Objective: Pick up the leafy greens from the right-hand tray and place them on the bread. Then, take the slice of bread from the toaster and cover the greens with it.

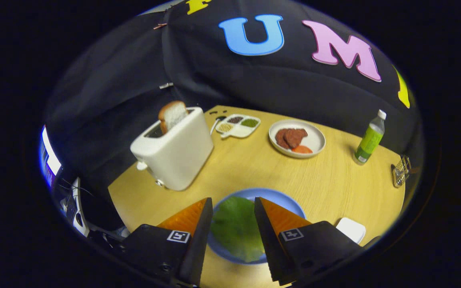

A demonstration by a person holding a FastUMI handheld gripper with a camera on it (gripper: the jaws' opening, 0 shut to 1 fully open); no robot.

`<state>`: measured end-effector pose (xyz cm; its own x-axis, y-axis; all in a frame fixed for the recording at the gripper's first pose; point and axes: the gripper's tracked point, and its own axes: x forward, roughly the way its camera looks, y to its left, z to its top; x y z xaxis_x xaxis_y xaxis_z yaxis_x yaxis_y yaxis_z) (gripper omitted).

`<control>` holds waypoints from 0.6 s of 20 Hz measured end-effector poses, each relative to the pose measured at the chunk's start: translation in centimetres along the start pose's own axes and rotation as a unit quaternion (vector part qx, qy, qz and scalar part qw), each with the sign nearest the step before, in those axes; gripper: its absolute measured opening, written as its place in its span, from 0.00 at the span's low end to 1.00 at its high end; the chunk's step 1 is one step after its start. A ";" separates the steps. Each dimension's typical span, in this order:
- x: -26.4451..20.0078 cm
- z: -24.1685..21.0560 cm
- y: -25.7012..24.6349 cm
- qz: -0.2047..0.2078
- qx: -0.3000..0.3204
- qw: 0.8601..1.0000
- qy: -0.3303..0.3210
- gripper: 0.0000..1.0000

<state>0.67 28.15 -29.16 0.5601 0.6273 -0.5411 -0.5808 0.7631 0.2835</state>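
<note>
The green leafy greens lie on a blue plate, directly below and between my gripper's two fingers. The fingers stand apart and open, and I cannot tell whether they touch the leaf. Any bread under the greens is hidden. Beyond the fingers to the left stands a white toaster, tilted in the view, with a slice of bread sticking up out of its slot.
On the round wooden table beyond the blue plate: a white divided tray with small fillings, a white plate with brown patties and an orange slice, a green bottle, a small metal object. A white tray corner lies right of the fingers.
</note>
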 end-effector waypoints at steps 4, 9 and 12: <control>1.0 7.6 4.8 0.025 -0.019 0.999 -0.033 0.68; 6.2 12.7 9.7 0.027 -0.016 0.999 -0.034 0.69; 9.4 13.6 12.2 0.030 -0.013 0.999 -0.022 0.70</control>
<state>6.88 45.46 -20.04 0.5496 0.6781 -0.4879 -0.6291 0.7202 0.2924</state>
